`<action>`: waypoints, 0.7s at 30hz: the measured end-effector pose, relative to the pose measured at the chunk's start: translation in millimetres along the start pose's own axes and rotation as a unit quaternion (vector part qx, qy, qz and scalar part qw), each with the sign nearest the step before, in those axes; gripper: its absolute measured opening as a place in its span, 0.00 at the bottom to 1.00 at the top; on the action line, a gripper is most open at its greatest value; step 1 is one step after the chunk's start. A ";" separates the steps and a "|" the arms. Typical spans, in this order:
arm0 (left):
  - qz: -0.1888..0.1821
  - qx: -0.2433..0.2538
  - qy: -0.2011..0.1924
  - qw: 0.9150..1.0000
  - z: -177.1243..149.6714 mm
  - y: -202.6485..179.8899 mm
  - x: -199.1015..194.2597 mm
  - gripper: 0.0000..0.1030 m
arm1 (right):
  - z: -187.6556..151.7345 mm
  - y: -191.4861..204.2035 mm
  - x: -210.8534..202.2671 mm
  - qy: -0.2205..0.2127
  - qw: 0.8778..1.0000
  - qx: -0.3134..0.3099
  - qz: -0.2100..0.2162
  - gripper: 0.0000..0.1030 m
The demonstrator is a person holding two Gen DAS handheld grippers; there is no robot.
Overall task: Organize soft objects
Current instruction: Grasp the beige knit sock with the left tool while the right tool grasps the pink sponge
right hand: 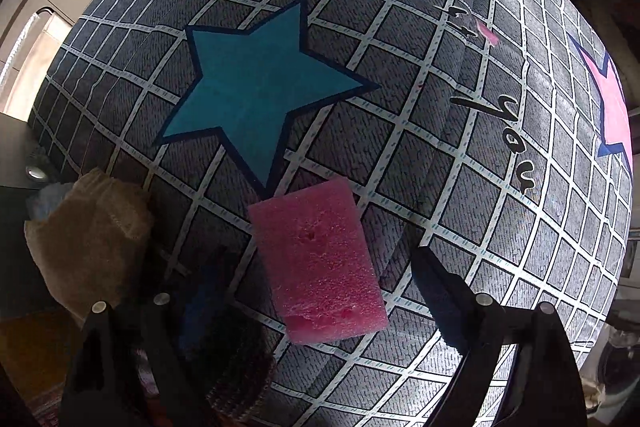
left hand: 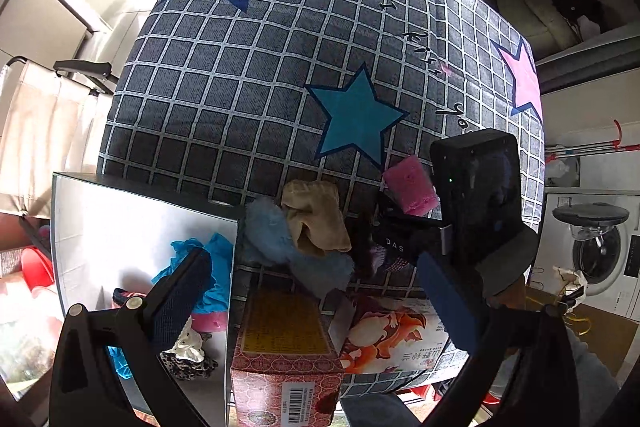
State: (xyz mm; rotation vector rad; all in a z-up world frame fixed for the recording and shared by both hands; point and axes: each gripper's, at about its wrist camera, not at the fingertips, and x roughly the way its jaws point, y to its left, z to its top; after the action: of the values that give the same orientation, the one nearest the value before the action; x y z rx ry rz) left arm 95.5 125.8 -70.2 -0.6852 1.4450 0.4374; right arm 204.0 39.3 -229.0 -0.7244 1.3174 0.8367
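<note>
Several soft pieces already in the white bin (left hand: pixel 80 211); pink sponge (right hand: pixel 320 263) still on the checked cloth (right hand: pixel 440 155), between right gripper (right hand: pixel 304 291) jaws, ungripped. Left gripper (left hand: pixel 312 291) spread wide, empty.

"DAS" on right tool (left hand: pixel 394 246), "you" (script) on checked cloth (right hand: pixel 508 131)

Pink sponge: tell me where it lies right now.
The pink sponge lies flat on the checked cloth, just below the teal star, between the open right tool's fingers and untouched; the tan cloth sits left.
</note>
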 end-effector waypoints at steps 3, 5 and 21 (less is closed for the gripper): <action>0.031 0.014 0.015 0.999 11.2 -8.3 17.1 1.00 | -6.2 -0.1 -7.0 -0.018 1.000 -0.018 0.002 0.48; 0.062 0.034 0.025 0.997 16.8 -15.8 31.3 1.00 | -8.1 -5.8 -9.9 -0.019 1.000 -0.023 0.008 0.48; 0.160 0.133 0.191 0.959 36.8 -55.8 162.1 0.76 | -57.6 -99.1 -88.3 -0.084 0.965 0.150 0.196 0.48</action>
State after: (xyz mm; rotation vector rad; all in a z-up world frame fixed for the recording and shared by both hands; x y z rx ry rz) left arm 175.7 88.1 -221.5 -0.3262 1.9528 0.3597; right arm 253.5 -71.0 -149.6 -0.1485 1.4129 0.9604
